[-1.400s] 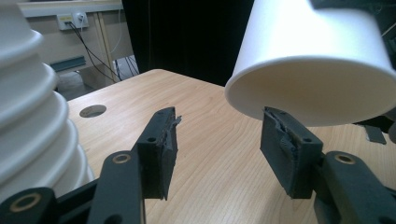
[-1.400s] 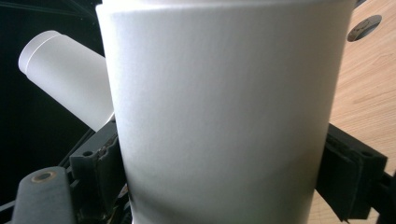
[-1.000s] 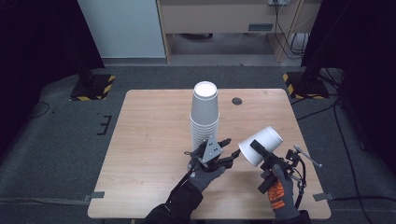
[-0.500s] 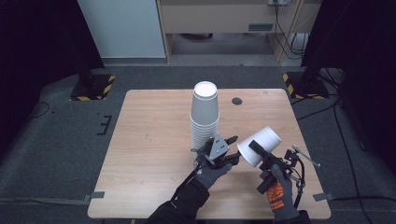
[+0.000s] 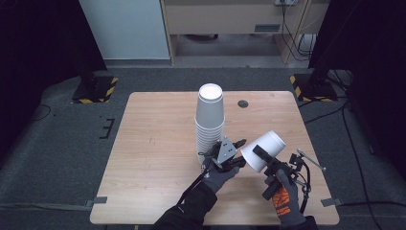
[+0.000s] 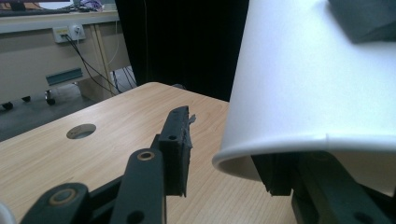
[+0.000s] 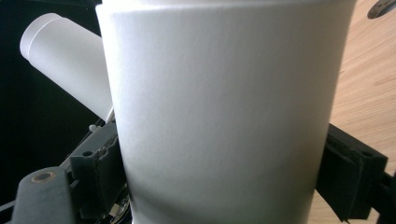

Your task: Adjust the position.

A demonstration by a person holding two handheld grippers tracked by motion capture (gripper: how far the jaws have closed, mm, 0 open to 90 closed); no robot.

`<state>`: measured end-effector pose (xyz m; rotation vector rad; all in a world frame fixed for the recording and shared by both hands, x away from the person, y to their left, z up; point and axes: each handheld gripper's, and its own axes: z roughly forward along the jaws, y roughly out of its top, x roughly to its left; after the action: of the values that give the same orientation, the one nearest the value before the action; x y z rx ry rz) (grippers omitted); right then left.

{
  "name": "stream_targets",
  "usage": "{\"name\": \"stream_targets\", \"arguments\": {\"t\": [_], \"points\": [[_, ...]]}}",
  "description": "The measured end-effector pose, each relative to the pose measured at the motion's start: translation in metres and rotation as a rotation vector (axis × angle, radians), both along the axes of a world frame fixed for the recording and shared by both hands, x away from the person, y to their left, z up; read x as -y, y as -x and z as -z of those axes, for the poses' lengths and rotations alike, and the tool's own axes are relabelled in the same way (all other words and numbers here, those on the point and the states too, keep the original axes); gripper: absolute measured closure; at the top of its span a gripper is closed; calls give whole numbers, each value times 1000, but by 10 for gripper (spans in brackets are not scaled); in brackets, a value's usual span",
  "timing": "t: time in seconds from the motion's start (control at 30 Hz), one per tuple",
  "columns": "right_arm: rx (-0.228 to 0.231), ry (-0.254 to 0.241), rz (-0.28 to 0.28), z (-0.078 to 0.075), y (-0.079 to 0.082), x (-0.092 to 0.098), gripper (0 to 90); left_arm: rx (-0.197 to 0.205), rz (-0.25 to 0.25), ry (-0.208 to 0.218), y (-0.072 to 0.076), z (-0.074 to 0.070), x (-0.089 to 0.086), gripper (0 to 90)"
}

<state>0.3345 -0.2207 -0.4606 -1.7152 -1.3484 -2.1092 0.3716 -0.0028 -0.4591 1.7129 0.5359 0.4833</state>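
Dark curtains and a grey carpet ring the pale wooden table (image 5: 158,143), and at its near right a single white paper cup (image 5: 263,149) is held off the surface, tipped on its side with its base pointing up and away. The right gripper (image 5: 261,160) clamps it: in the right gripper view the cup's wall (image 7: 224,116) sits squeezed between the two black padded jaws. The right hand (image 5: 286,197), in a glove with orange markings, holds that gripper low near the table's front edge, angled up and to the left, its cable looping beside the wrist.

Just beside the cup's rim is the left gripper (image 5: 229,154), its grey three-cornered plate on top, carried by a dark-gloved left hand (image 5: 219,177) whose sleeve comes in from the bottom. In the left gripper view its jaws stand apart, one on each side of the cup's rolled rim (image 6: 299,154), not pressing it.

Directly behind the left gripper a tall stack of white cups (image 5: 209,122) stands upside down near the table's middle. Farther back a round cable hole (image 5: 243,103) pierces the tabletop. Beyond the table stand a pale cabinet (image 5: 127,28), a wooden desk (image 5: 225,19) and yellow-black striped stand bases (image 5: 93,91).
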Motion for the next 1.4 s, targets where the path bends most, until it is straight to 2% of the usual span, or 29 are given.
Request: {"name": "stream_targets", "arguments": {"t": [0.43,0.67,0.87,1.4], "points": [[-16,1,-26,3,-1,-3,153,6,4,1,1,2,4,690],[-18,-7,-31,6,-3,-1,149,-5,8,-5,2,4,2,745],[-1,14,-35,7,-5,0,146,-2,9,-17,6,6,0,795],[59,78,-7,4,-9,2,93,-13,8,-17,12,2,-10,835]]}}
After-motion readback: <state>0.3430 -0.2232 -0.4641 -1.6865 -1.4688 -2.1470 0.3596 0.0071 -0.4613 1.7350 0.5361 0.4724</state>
